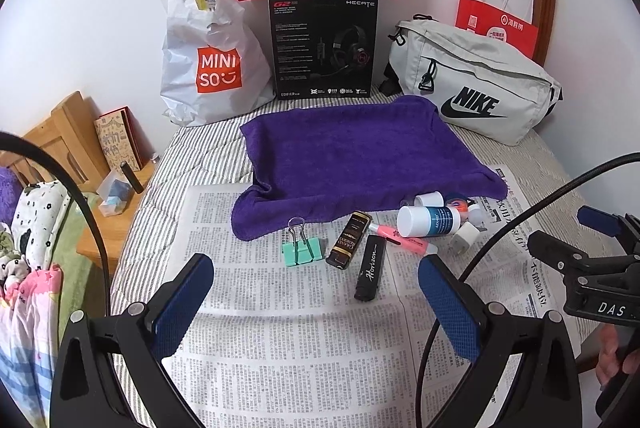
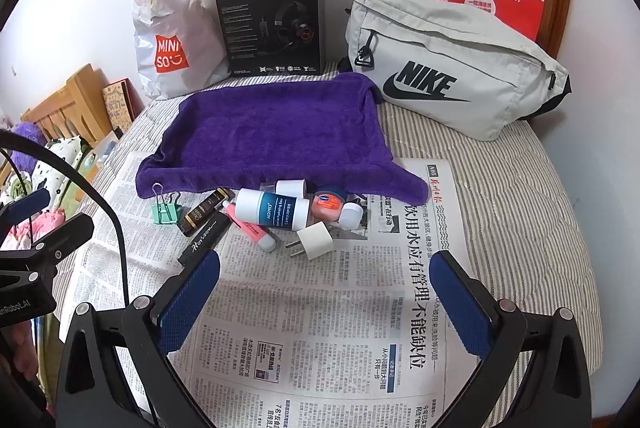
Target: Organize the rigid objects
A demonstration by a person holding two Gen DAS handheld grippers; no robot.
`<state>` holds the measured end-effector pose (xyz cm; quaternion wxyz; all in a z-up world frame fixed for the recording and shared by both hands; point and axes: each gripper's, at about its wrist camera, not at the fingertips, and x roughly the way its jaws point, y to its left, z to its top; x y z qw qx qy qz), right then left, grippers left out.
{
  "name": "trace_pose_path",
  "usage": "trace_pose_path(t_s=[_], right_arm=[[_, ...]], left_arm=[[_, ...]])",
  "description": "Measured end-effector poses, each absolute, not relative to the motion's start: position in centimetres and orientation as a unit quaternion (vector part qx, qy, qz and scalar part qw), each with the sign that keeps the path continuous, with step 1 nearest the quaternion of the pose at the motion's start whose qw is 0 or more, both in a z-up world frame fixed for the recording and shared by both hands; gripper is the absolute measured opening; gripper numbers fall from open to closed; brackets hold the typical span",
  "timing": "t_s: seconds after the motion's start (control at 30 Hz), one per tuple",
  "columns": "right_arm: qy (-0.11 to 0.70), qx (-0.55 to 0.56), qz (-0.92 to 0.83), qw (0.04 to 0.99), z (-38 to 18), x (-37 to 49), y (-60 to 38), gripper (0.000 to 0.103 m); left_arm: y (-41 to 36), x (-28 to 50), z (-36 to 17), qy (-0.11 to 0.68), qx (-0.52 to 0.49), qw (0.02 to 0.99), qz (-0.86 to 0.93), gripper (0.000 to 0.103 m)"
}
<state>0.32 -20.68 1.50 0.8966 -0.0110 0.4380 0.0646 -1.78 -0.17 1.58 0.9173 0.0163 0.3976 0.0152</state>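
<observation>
**Spotter:** Striped bed [image 2: 520, 195] under you, wall behind it lined with bags and a headset box [image 2: 272, 23]. Straight ahead of both your grippers lies the purple towel [image 2: 272, 131], bare on top, with a newspaper [image 2: 320, 328] spread between it and you.

**Operator:** And the things I'm meant to sort?

**Spotter:** All bunched on the paper at the towel's near edge, just beyond your fingertips. Ahead of your right gripper [image 2: 324, 296]: the white bottle [image 2: 272, 211] on its side, the white plug [image 2: 316, 240] nearest you, a pink tube [image 2: 252, 232] poking from under the bottle, a small orange tub [image 2: 329, 201] behind it. Ahead of your left gripper [image 1: 316, 308]: the black lighter [image 1: 370, 268], the brown-and-gold lighter [image 1: 349, 240] touching it, and the green binder clip [image 1: 302, 248] off to the left of those.

**Operator:** What are my grippers doing?

**Spotter:** Both spread wide, nothing between the blue pads, hovering over the paper short of the pile.

**Operator:** So how far along am I?

**Spotter:** By my reading, at the very start. Nothing sits on the towel, nothing is lined up, and every piece is left to move.
</observation>
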Motion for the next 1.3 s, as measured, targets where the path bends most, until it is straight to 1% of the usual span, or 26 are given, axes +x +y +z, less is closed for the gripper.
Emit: trace_pose_path(t_s=[1.3], right_arm=[[0.438,-0.006,0.059,0.897,1.93,-0.02,-21.20,0.103]], left_arm=[[-0.50,-1.96,1.17,0.400,0.023,0.916,0.011,0.103]])
